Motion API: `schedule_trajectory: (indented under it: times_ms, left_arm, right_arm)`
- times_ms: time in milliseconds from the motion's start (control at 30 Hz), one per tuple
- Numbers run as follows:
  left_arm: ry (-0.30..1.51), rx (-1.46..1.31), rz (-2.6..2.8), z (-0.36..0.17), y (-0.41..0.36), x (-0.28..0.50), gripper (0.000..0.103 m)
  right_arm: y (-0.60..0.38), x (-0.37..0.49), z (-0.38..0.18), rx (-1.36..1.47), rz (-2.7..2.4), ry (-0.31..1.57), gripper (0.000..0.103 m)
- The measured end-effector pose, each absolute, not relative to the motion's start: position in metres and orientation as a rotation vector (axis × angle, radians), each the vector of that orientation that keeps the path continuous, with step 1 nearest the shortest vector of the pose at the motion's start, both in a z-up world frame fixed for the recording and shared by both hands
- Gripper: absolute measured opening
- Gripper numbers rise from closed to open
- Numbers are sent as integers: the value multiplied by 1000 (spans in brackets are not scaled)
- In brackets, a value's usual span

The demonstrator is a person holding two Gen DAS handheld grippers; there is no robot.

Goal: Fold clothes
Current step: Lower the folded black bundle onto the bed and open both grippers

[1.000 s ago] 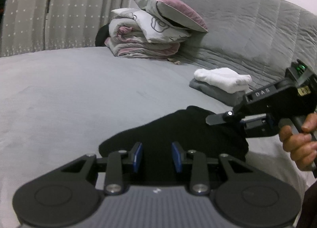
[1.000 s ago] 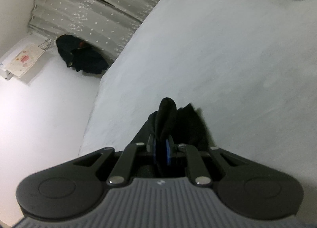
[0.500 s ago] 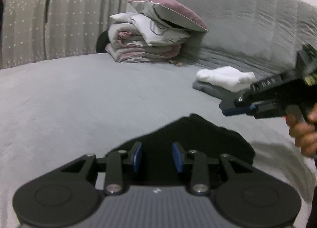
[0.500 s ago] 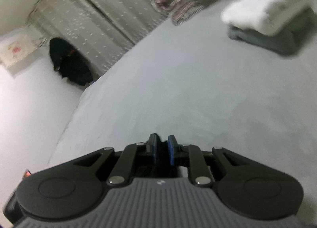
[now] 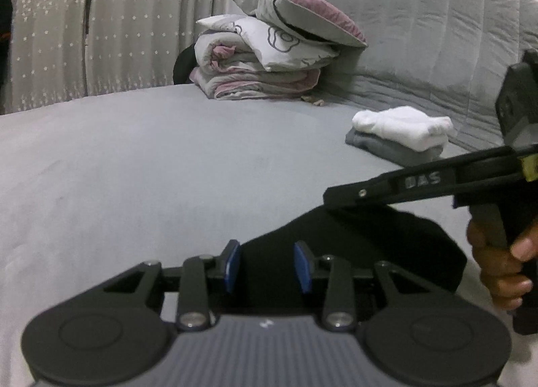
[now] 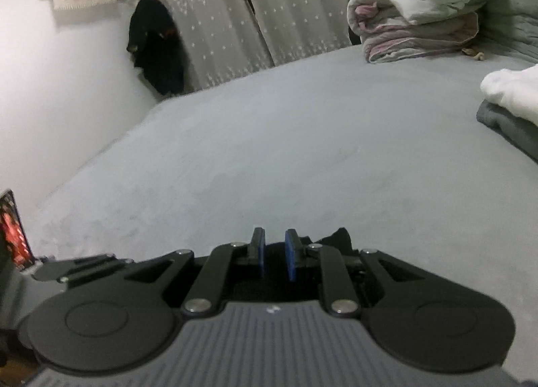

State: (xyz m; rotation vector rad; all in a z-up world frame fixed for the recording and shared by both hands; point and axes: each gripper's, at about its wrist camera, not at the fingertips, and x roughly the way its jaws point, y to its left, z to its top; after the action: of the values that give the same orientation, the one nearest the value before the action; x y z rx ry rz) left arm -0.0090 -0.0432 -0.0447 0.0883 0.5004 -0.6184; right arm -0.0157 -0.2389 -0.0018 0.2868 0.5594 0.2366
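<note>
While black garment (image 5: 353, 246) lies flat, folded stack (image 5: 400, 138) sits beyond.

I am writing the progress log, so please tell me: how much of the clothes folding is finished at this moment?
Done: a white garment lies folded on a folded grey garment near the headboard. In hand: the black garment lies bunched on the bed; the left gripper and right gripper are both open over it, holding nothing. Left: finish folding the black one and stack it, probably.
</note>
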Motion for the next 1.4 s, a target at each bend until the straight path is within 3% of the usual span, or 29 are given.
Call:
schedule_trajectory:
  times_ms: [233, 367, 833, 967, 1400]
  left_arm:
    - [538, 45, -630, -54, -35, -3, 41]
    - [533, 29, -628, -52, -32, -3, 41]
    - [476, 56, -737, -32, -22, -39, 42]
    - [494, 108, -771, -41, -24, -48, 42]
    - [528, 152, -787, -52, -17, -59, 44]
  right_arm:
    - [-263, -6, -22, 320, 179, 597, 11]
    - [-268, -11, -21, 299, 163, 590, 17]
    - [-254, -66, 11, 137, 286, 488, 19]
    - [-243, -70, 3, 79, 337, 516, 34]
    - [-247, -87, -20, -86, 354, 537, 33]
